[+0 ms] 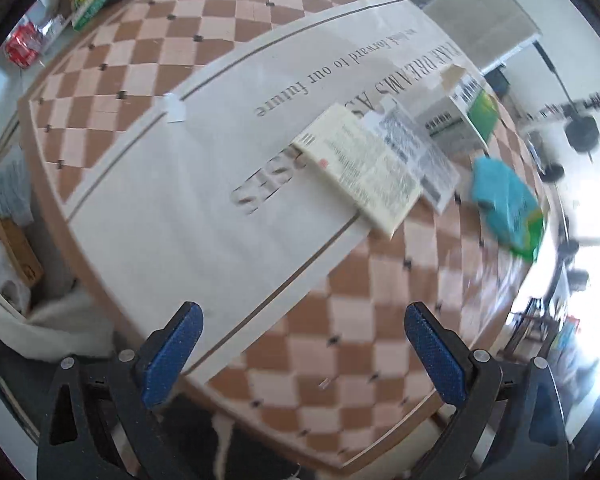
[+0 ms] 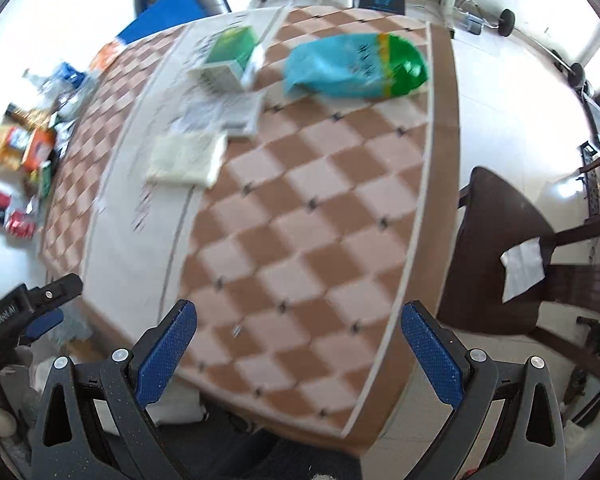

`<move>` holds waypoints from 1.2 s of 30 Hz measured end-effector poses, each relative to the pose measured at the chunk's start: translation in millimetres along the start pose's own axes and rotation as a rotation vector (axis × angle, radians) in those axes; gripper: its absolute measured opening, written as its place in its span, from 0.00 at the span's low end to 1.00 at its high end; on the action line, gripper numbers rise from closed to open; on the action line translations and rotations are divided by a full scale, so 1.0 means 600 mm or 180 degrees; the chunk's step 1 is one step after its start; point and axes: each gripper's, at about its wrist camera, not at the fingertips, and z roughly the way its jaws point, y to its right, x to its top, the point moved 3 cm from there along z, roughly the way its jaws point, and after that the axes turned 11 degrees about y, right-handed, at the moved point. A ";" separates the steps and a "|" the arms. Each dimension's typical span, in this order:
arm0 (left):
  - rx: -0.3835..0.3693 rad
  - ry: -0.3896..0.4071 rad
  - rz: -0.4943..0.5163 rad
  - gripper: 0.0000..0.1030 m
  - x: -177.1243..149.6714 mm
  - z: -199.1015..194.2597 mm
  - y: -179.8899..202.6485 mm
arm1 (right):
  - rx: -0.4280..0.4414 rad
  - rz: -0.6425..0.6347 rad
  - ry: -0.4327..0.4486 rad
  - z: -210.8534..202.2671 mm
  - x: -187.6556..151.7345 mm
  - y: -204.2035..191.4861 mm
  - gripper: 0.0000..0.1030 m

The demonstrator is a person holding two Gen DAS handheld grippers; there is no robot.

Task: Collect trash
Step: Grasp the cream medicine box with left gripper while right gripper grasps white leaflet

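Note:
On the checkered table [image 1: 380, 320] lie a flat cream box [image 1: 360, 168], a white printed box [image 1: 416, 156], a green-and-white carton [image 1: 456, 120] and a teal-and-green bag [image 1: 508, 208]. The same items show in the right wrist view: cream box [image 2: 186, 158], white box [image 2: 228, 112], green carton [image 2: 228, 58], teal-and-green bag [image 2: 356, 66]. My left gripper [image 1: 300, 348] is open and empty above the table's near edge. My right gripper [image 2: 298, 348] is open and empty above the near edge too. The left gripper's body [image 2: 32, 304] shows at the right view's left edge.
A white runner with printed words [image 1: 204, 184] crosses the table under the boxes. Packets and wrappers lie on the floor beyond the far side [image 2: 24, 152]. A dark wooden chair [image 2: 508, 248] with a white paper [image 2: 522, 270] stands right of the table. A cardboard box [image 1: 16, 252] sits at left.

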 end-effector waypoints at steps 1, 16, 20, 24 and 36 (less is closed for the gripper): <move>0.0007 -0.0063 -0.0120 1.00 0.016 0.024 0.015 | -0.0017 0.0048 -0.0001 0.013 0.024 0.015 1.00; 0.0319 -0.0359 -0.0753 0.89 0.116 0.210 0.059 | 0.0096 0.0040 -0.0219 0.223 0.214 0.013 1.00; 0.0529 -0.0410 0.0516 0.90 0.080 0.197 0.078 | 0.0508 -0.0274 -0.0247 0.241 0.213 -0.049 1.00; 0.0915 -0.0434 0.0925 0.91 0.038 0.189 0.030 | 0.0791 -0.0575 -0.0301 0.277 0.216 -0.122 1.00; 0.0773 -0.0311 0.0323 0.89 -0.010 0.154 -0.073 | 0.1146 -0.1137 -0.0427 0.355 0.191 -0.239 0.98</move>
